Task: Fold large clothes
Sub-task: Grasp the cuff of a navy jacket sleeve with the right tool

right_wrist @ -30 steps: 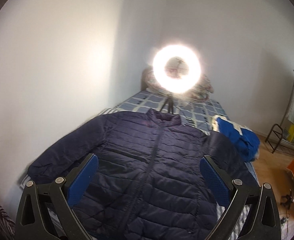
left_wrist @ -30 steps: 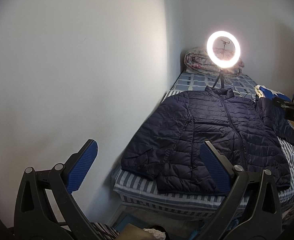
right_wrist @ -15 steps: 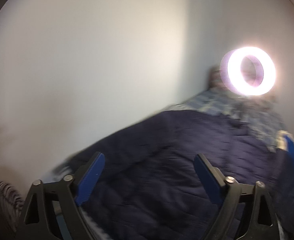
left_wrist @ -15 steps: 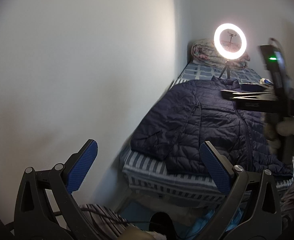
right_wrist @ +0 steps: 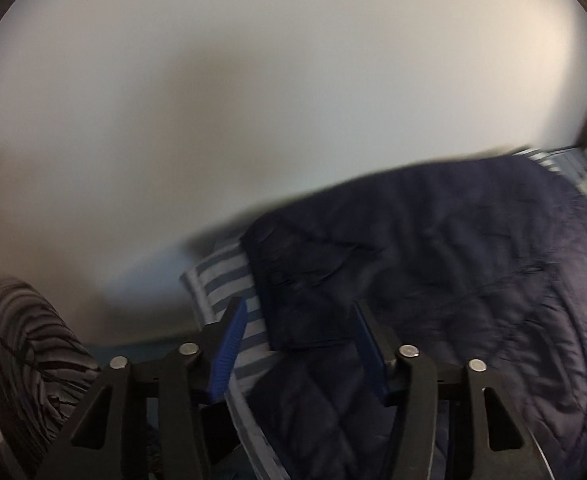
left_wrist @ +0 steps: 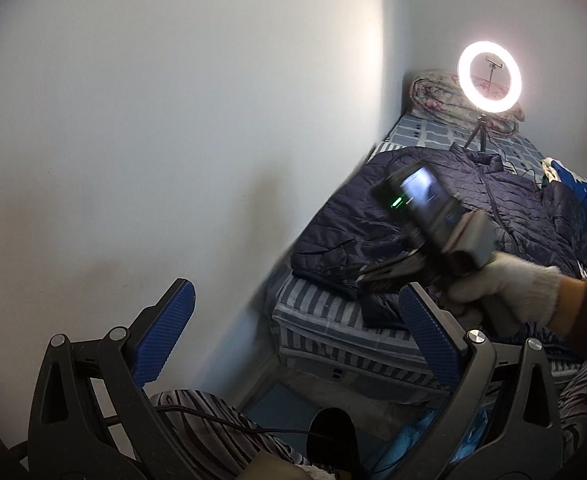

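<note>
The navy puffer jacket (left_wrist: 473,216) lies spread flat on the striped bed (left_wrist: 333,320), collar toward the ring light (left_wrist: 489,77) at 12 o'clock. The left gripper (left_wrist: 297,328) hangs off the bed's foot, jaws wide and empty, the jacket at its 1 o'clock. The right gripper (right_wrist: 299,344), held level by a gloved hand (left_wrist: 505,292), hovers over the jacket's near sleeve cuff (right_wrist: 293,280), jaws narrowed but parted, gripping nothing.

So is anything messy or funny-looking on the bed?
Nothing looks broken or spilled. The navy jacket lies spread flat on the striped bed, not yet folded. A blue garment sits bunched beside it.
</note>
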The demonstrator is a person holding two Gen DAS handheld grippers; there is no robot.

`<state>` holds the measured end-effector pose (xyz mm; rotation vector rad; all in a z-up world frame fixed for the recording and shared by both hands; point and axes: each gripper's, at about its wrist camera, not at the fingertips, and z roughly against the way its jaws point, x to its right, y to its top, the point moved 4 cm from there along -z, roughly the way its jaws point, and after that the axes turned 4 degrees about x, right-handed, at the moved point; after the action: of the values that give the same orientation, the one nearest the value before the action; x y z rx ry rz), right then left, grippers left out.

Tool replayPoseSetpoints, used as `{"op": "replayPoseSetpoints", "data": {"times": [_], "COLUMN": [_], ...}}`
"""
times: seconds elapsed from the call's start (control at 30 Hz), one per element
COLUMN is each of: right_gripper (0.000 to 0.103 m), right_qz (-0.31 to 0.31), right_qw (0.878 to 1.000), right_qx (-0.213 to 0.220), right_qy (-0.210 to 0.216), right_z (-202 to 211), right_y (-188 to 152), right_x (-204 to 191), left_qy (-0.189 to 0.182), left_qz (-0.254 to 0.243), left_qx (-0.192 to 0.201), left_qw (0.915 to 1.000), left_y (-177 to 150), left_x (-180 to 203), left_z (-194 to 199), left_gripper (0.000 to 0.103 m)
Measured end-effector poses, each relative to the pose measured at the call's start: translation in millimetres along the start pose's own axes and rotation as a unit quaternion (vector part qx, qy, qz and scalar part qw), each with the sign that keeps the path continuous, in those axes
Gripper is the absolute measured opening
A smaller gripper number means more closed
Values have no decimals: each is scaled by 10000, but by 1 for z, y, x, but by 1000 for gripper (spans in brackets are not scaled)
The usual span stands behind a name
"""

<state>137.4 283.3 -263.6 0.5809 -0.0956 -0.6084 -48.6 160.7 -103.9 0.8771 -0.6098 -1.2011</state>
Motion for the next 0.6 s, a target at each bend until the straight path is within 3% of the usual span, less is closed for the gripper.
{"op": "replayPoseSetpoints", "data": {"times": [0.13,0.27,0.43,0.47,0.5,0.6], "right_gripper": [53,53,53,47,32,9], "right_qz": [262,541,587,556,547,416], "right_qw": [9990,9962,9950,9954,9955,9966], "right_qx": [-370,-642,-751,-742,-738,-684], "right_qy": [25,-216,-283,-232,-228,-177], "right_z": [-33,-66,-90,-92,-92,-90], "right_y": [-8,-15,-21,-22,-22,-20], "right_x": [-15,-27,-29,-29,-28,-20], "left_qy": [45,54,107,105,93,70], "left_qz": [0,-4,-37,-44,-55,-103], "left_qx": [-41,-59,-54,-58,-58,-27], "left_qw": [10000,10000,9999,9999,9999,9999], "left_y": [0,1,2,3,4,7], "left_x": [-2,-3,-3,-2,-1,4], "left_z": [-5,-8,-11,-12,-14,-18], "left_gripper": [103,103,103,103,103,103]}}
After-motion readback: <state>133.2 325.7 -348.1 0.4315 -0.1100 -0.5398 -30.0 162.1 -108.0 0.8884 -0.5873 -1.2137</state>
